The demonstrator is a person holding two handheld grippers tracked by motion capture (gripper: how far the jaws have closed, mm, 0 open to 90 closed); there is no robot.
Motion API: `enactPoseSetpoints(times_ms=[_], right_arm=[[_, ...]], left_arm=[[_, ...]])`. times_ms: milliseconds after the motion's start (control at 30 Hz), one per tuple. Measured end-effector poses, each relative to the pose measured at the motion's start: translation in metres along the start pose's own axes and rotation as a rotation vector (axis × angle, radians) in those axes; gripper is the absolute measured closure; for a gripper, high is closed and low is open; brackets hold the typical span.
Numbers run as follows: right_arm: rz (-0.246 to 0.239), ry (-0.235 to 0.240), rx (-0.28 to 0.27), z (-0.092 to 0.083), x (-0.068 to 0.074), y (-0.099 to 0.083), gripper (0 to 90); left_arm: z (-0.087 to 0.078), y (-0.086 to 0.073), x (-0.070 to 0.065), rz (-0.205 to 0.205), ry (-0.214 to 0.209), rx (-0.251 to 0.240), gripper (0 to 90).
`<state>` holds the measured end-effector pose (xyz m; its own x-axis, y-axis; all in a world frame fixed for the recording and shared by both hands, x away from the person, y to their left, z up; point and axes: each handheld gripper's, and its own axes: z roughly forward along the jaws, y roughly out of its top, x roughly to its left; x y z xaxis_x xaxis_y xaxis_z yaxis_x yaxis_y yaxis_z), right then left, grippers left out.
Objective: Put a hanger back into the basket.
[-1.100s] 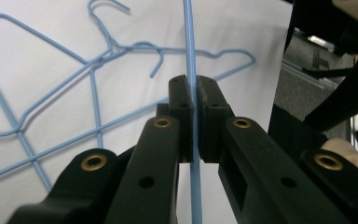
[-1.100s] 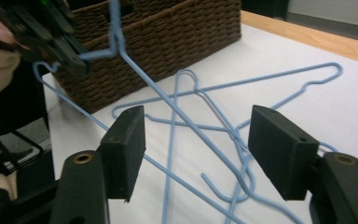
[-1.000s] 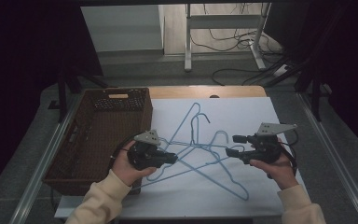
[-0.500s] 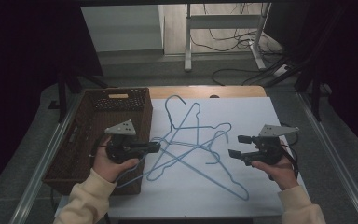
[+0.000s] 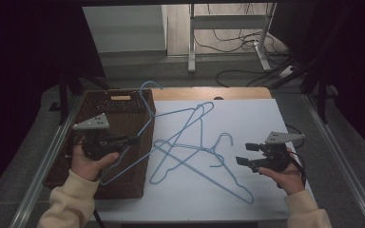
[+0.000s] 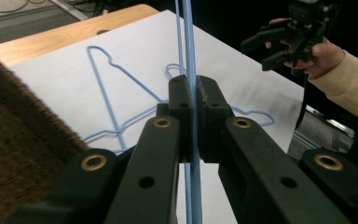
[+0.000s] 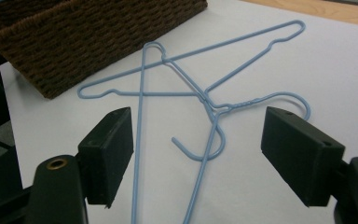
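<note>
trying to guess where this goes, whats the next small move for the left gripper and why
Probably lower and release: the left gripper is shut on a blue hanger held over the wicker basket, while two hangers remain on the white sheet and the right gripper waits open.

basket [image 5: 119, 142] left on table [image 5: 266, 118], hangers [image 5: 195, 156] right of it
</note>
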<state>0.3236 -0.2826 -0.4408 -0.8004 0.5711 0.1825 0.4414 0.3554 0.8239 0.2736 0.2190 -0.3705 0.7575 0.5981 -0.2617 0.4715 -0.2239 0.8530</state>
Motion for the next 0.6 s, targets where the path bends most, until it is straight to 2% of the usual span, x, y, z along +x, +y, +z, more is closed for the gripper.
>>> enactPoseSetpoints(times_ms=[267,600], right_arm=[[-0.003,-0.01,0.031,0.005,0.001,-0.002,24.9],[0.0,-0.02,0.05,0.007,0.0,-0.004,24.9]], left_arm=[[-0.013,-0.009,0.014,-0.038,0.046,-0.013,86.2],[-0.034,-0.025,0.038,-0.108,0.113,-0.036,86.2]])
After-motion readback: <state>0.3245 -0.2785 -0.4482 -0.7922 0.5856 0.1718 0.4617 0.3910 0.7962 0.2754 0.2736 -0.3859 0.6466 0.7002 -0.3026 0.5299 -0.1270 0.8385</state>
